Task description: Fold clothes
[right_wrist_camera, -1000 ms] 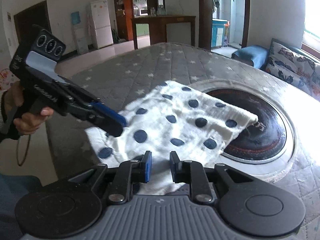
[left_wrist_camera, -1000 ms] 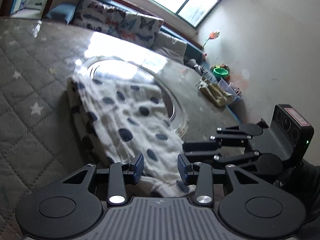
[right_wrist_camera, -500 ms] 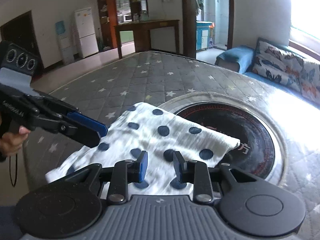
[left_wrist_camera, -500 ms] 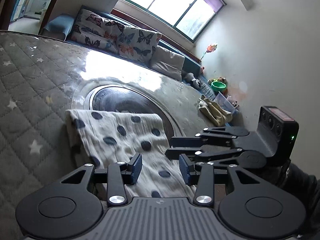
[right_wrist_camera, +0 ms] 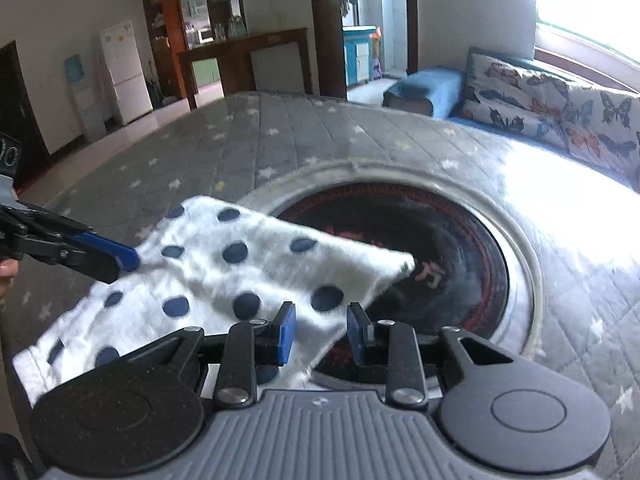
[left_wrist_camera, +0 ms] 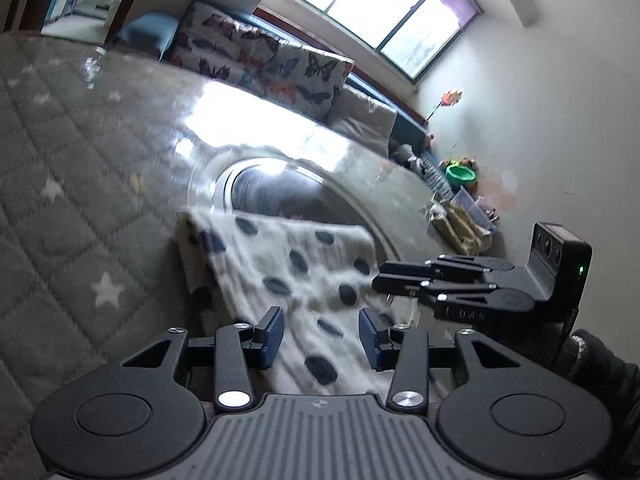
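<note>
Lying on the quilted grey star-print cover (right_wrist_camera: 304, 140), the white cloth with dark blue dots (right_wrist_camera: 240, 264) forms a flat, roughly rectangular panel, its far right corner reaching over the round dark inset (right_wrist_camera: 452, 248) set into the surface. Reading from left to right in the right wrist view: a person's hand shows at the left frame edge, the left gripper (right_wrist_camera: 120, 258) comes in from that side with its blue-padded fingers over the cloth's left border, the cloth spreads across the centre, and the right gripper (right_wrist_camera: 320, 334) sits in the foreground above the cloth's near right edge. The right gripper's fingers stand apart with a clear gap; cloth is seen through the gap below, but neither pad presses on it, and the jaws have just been opening. In the left wrist view the left gripper (left_wrist_camera: 320, 338) likewise has its fingers apart above the dotted cloth (left_wrist_camera: 288, 272), gripping nothing, its jaws too having just been opening; the right gripper (left_wrist_camera: 396, 278) enters from the right over the cloth's far edge. A doubled layer seems to show along the cloth's left edge in this view, suggesting at least one fold is made, though blur prevents certainty. As judged, the garment is laid down and released mid-task; any further fold and final squaring remain. Butterfly-print cushions (right_wrist_camera: 552, 100) line the right background.
</note>
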`<state>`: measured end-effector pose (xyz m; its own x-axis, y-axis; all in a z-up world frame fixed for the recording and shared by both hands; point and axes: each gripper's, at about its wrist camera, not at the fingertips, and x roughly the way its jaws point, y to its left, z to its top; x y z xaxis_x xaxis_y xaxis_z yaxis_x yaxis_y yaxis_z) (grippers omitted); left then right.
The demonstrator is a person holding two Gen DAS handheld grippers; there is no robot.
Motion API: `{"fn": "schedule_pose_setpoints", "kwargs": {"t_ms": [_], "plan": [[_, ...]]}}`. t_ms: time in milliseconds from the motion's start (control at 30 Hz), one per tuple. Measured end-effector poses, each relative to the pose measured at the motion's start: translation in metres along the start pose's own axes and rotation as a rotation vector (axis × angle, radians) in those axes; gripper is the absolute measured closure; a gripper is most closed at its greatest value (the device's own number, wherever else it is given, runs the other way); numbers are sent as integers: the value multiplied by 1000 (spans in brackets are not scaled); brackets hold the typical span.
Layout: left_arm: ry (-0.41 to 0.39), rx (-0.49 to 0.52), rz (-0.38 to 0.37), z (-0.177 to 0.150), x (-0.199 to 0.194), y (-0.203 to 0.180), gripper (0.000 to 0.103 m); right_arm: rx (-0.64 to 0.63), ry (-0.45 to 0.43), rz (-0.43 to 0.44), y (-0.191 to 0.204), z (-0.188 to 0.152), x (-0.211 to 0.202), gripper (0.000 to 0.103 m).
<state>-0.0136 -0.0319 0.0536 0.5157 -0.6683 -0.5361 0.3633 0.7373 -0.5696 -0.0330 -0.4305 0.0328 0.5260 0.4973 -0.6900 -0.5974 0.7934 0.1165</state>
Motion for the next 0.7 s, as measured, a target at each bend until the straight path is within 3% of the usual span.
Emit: {"fn": "schedule_pose_setpoints", "kwargs": {"t_ms": [133,300,467,700], "plan": [[12,-5,7,7,17,2,57,-34,-9,35,12,5,11,75],[50,-4,34,6,26,10,57,-17,10,5,5,6,24,75],[7,-7,19,15,18,11,57,34,-22,-24,-11,15,16,75],[-36,-34,47,37,36,22,57,39,-36,-19,-14,23,29,75]]}}
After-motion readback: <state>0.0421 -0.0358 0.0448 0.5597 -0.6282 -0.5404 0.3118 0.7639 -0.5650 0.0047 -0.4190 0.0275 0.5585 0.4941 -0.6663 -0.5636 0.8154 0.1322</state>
